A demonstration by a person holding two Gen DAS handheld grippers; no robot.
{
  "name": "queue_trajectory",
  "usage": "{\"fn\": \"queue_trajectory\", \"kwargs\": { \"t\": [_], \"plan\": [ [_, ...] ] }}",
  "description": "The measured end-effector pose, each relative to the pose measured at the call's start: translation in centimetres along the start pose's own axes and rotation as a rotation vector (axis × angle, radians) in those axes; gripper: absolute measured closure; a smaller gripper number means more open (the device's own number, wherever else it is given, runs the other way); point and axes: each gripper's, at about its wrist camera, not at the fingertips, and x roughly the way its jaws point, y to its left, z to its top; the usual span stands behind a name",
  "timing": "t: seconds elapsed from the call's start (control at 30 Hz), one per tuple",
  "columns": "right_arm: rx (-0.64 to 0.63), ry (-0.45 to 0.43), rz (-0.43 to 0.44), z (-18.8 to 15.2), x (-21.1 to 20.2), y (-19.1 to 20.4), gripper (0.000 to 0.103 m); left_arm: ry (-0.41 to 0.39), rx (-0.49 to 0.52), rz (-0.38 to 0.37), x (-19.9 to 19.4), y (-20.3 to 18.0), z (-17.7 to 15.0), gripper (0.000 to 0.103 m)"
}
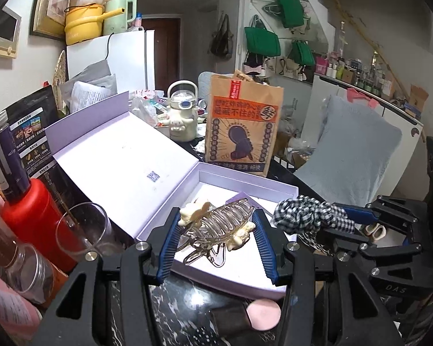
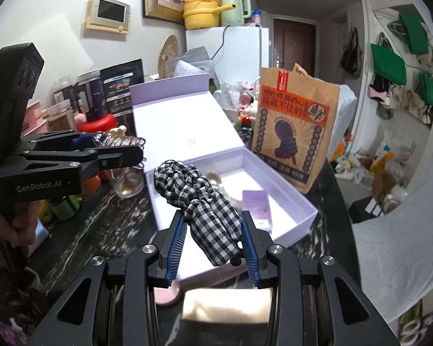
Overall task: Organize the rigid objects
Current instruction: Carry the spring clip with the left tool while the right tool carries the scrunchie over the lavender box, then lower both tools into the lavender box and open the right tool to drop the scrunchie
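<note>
The left gripper point(image 1: 215, 239) has its jaws pinching a clear hair claw clip point(image 1: 216, 230), and the right gripper point(image 2: 213, 238) pinches a checked scrunchie point(image 2: 199, 199). Both are held above the open lilac box point(image 2: 309, 216) on the worktop point(image 2: 101, 225), probably for placing inside.

The left wrist view sits just behind its own fingers point(image 1: 170, 248), low and close over the dark marble table point(image 1: 182, 297), and looks forward and downward into the open lilac box point(image 1: 245, 178), with the right gripper point(image 1: 358, 216) at its right edge. The right wrist view looks the same way from a little to the right, also near, and the left gripper point(image 2: 112, 150) enters at its left. Both views share the box, the brown paper bag point(image 2: 294, 127) and the white fridge point(image 1: 130, 54) behind
</note>
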Motion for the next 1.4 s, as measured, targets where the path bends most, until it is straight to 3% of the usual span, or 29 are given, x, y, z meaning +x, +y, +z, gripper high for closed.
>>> {"fn": "queue_trajectory", "kwargs": {
  "t": [0.43,1.4],
  "plan": [
    [-0.020,-0.010,-0.030,2.9,3.2,-2.0,0.066,0.034,-0.037,0.013,4.3,1.8,2.0,0.054],
    [-0.018,0.097,-0.078,5.4,11.2,-6.3,0.066,0.145,-0.059,0.007,13.8,3.8,3.8,0.054]
  ]
}}
